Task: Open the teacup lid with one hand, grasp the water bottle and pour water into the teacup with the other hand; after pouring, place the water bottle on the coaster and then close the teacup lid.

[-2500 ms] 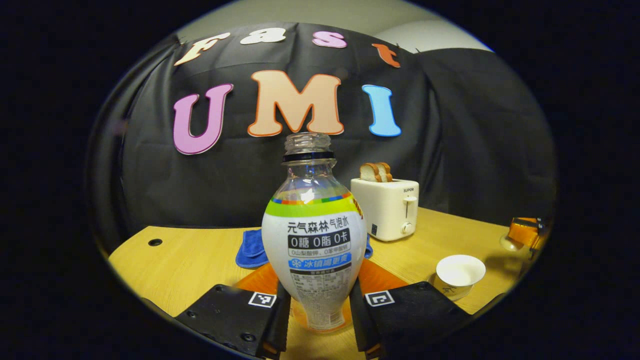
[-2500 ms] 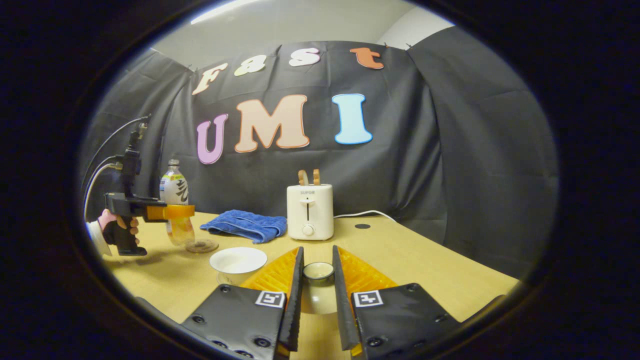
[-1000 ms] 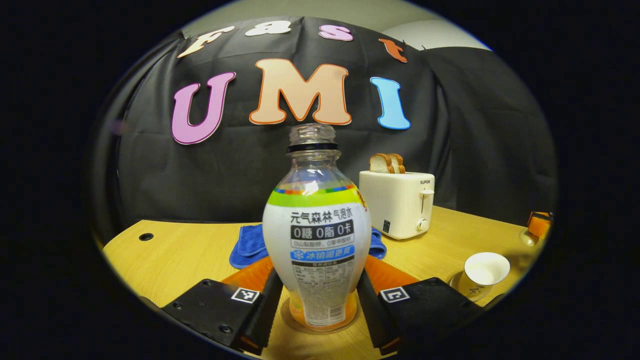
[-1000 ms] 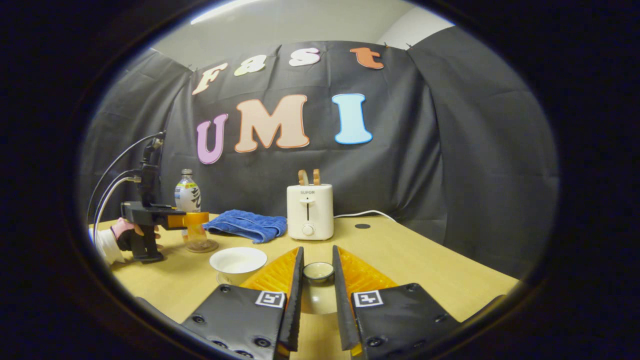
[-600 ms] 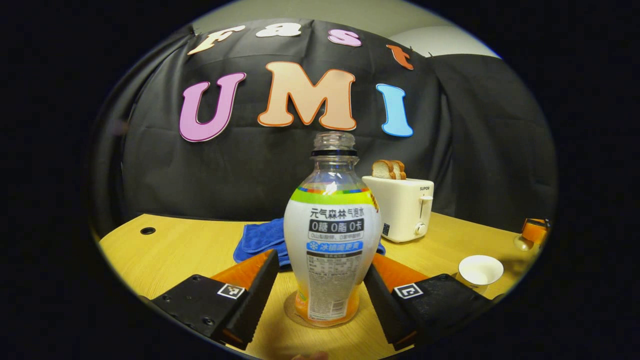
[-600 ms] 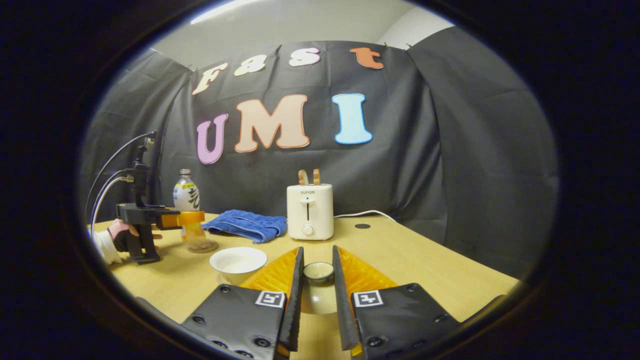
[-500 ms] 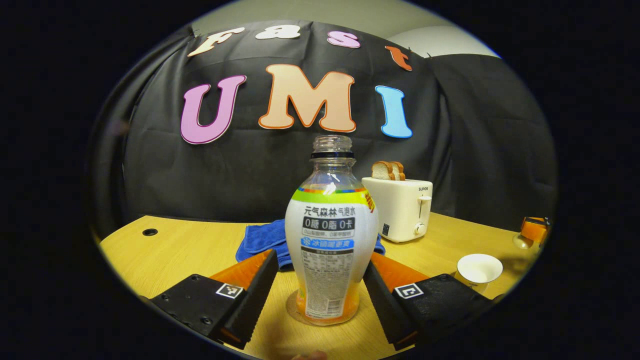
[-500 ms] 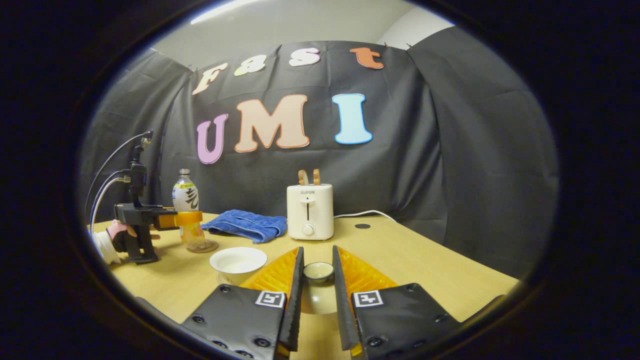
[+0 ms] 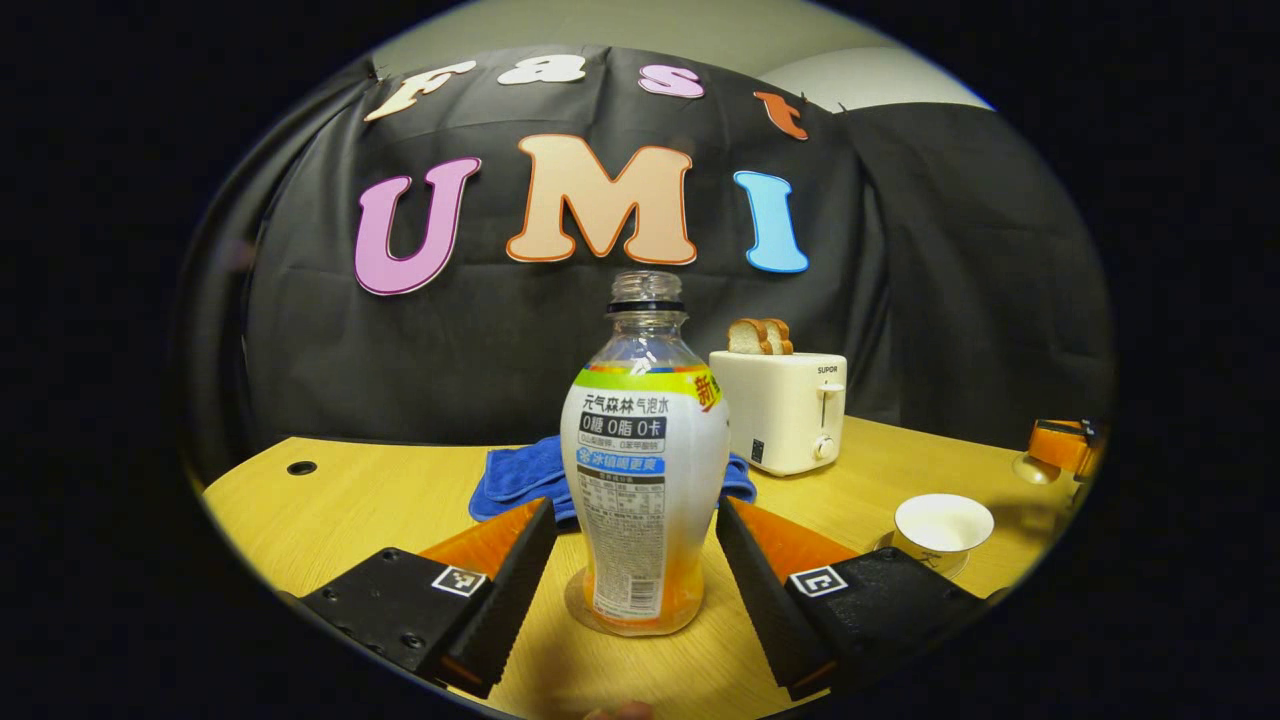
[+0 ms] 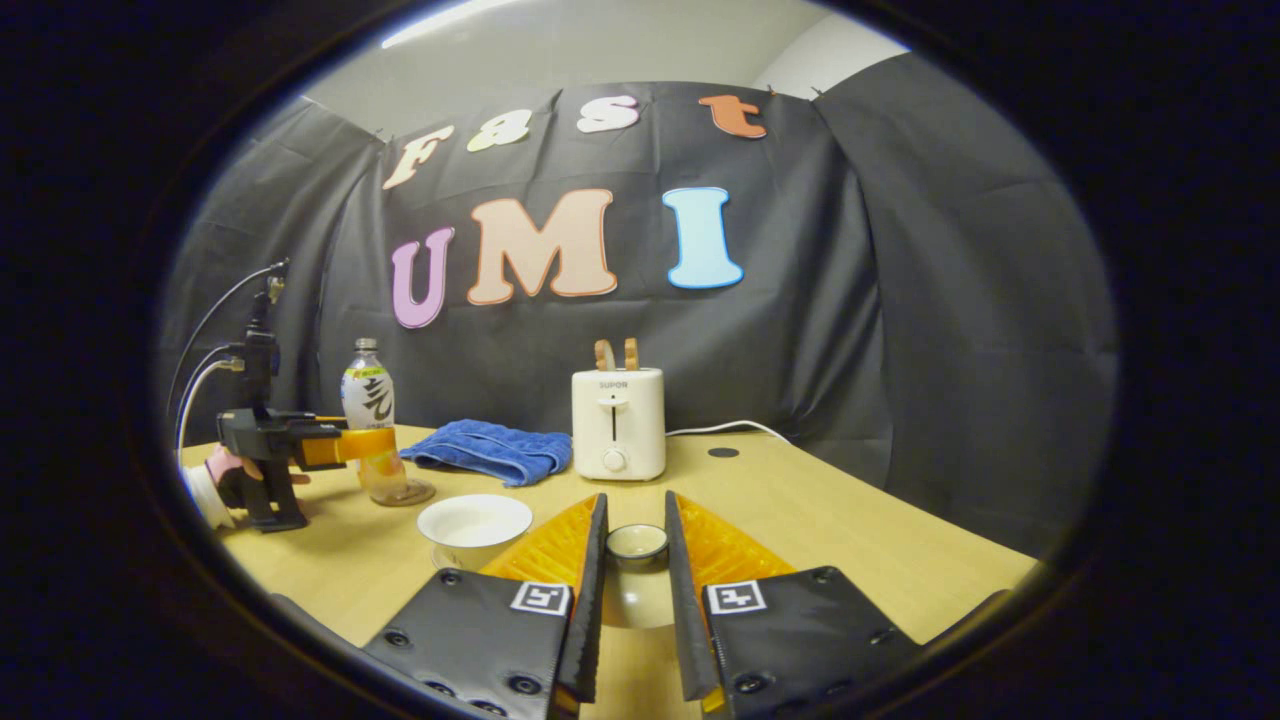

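The water bottle [image 9: 645, 470] stands upright and uncapped on the round coaster [image 9: 580, 615], with a little orange liquid at its bottom. My left gripper [image 9: 635, 512] is open, a finger on each side of the bottle with a gap between. The white teacup [image 9: 942, 524] sits uncovered on its saucer to the right. My right gripper [image 10: 636, 515] is shut on the teacup lid [image 10: 636, 590], held low over the table. From the right gripper view the teacup [image 10: 475, 522] is front left, and farther left the left gripper [image 10: 375, 445] flanks the bottle [image 10: 364, 398] on the coaster [image 10: 405, 493].
A white toaster [image 9: 780, 410] with bread slices stands at the back, a folded blue towel [image 9: 515, 475] beside it. The toaster [image 10: 618, 425], its cord and the towel [image 10: 490, 450] sit behind the cup. A hand [image 10: 222, 470] holds the left gripper. The wooden table [image 10: 850, 520] has cable holes.
The bottle came down onto the coaster, my left gripper opened off it and has drawn back a little. My right gripper has kept still with the lid.
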